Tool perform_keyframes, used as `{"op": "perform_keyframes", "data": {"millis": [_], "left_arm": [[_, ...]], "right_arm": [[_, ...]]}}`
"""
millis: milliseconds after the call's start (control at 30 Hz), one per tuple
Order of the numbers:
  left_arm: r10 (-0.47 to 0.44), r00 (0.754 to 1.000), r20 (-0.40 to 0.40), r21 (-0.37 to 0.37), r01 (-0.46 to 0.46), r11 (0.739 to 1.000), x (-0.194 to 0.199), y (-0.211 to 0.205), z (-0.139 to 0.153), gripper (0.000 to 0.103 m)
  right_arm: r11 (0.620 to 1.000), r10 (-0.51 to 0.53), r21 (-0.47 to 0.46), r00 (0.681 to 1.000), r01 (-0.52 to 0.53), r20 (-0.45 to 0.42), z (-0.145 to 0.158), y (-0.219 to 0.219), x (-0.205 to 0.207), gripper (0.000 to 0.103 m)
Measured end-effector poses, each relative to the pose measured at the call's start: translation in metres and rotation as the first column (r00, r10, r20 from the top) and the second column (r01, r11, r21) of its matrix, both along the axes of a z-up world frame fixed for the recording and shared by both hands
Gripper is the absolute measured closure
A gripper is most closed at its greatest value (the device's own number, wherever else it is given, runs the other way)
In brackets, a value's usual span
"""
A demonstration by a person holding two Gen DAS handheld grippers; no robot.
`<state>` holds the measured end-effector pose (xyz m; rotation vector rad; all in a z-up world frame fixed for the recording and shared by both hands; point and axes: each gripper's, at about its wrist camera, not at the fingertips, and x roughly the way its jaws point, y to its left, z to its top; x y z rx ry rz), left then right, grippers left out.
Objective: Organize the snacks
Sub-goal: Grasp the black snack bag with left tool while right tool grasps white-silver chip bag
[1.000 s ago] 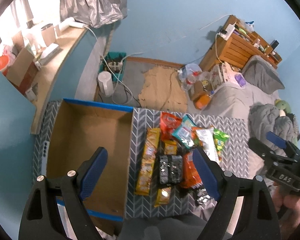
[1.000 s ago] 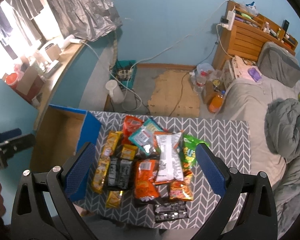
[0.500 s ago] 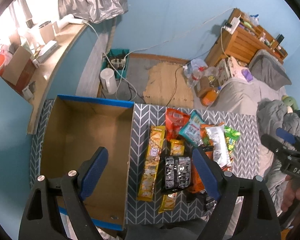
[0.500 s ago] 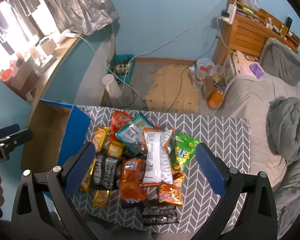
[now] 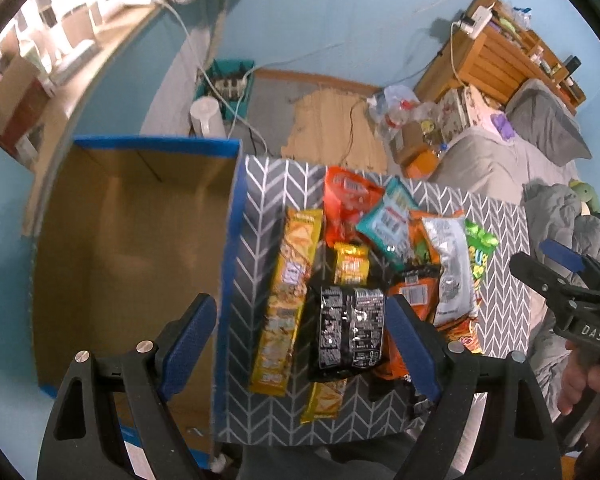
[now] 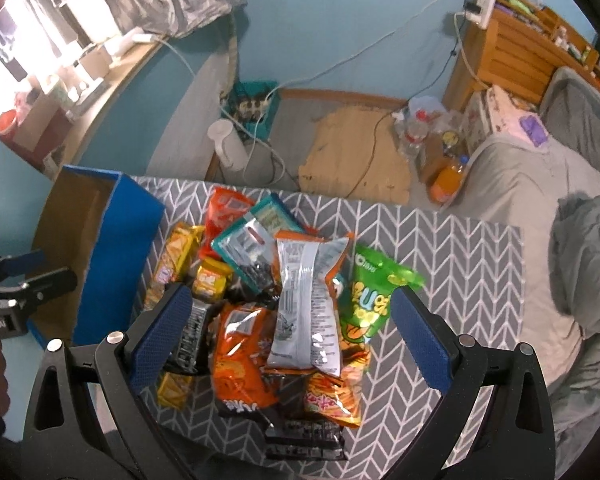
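- The left tool (image 5: 298,344) hangs with its blue pads spread wide and nothing between them, over the black packet (image 5: 350,332) and the long yellow packet (image 5: 288,296) at the near edge of the worktop (image 5: 260,184).
- The right tool (image 6: 290,338) is likewise spread wide and empty, above the silver-backed bag (image 6: 308,304), with an orange bag (image 6: 240,356) below left and the green bag (image 6: 370,292) at its right pad.
- The snacks lie in one overlapping heap on the grey chevron cover; a dark packet (image 6: 304,436) sits nearest, at the front edge.
- The open cardboard box (image 5: 132,248) with blue-taped rim stands just left of the heap, its near wall between heap and box floor.
- Bare chevron cover lies right of the heap, out to the worktop's right edge, with the grey bed (image 6: 520,200) beyond.
- Past the far edge: floor with a cardboard sheet (image 6: 356,152), cables, a white jug (image 6: 230,144) and a wooden shelf unit (image 6: 520,48).
- Against a second ago, both views sit lower and nearer the heap; the packets themselves lie as they did.
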<state>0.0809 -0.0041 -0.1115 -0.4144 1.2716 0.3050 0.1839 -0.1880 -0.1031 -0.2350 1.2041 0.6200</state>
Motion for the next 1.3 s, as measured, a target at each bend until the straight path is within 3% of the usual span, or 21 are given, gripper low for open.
{"op": "perform_keyframes", "data": {"millis": [333,667,1000,1167,1300], "left_arm": [[-0.005,0.999,-0.051,-0.003,0.005,1.0,0.012,-0.018,-0.04,0.015],[0.01,0.989,-0.149,-0.014,-0.013,1.0,0.017,-0.036,-0.088,0.015],[0.044,0.987,-0.152,-0.072,-0.056,0.996,0.019,-0.046,-0.109,0.015],[0.047,0.986,-0.157,-0.076,-0.059,0.995,0.023,-0.051,-0.12,0.015],[0.061,0.982,-0.177,-0.094,-0.079,0.992,0.024,-0.053,-0.13,0.015]], "right_arm": [[0.999,0.018,-0.031,0.995,-0.021,-0.102,-0.066,0.006,0.017,0.01],[0.998,0.022,-0.054,0.987,-0.031,-0.16,-0.106,0.012,0.028,0.018],[0.998,0.052,-0.029,0.979,-0.059,-0.198,-0.122,0.014,0.034,0.032],[0.998,0.06,-0.016,0.972,-0.066,-0.226,-0.128,0.016,0.037,0.047],[0.998,0.06,-0.013,0.97,-0.065,-0.235,-0.129,0.013,0.038,0.053]]}}
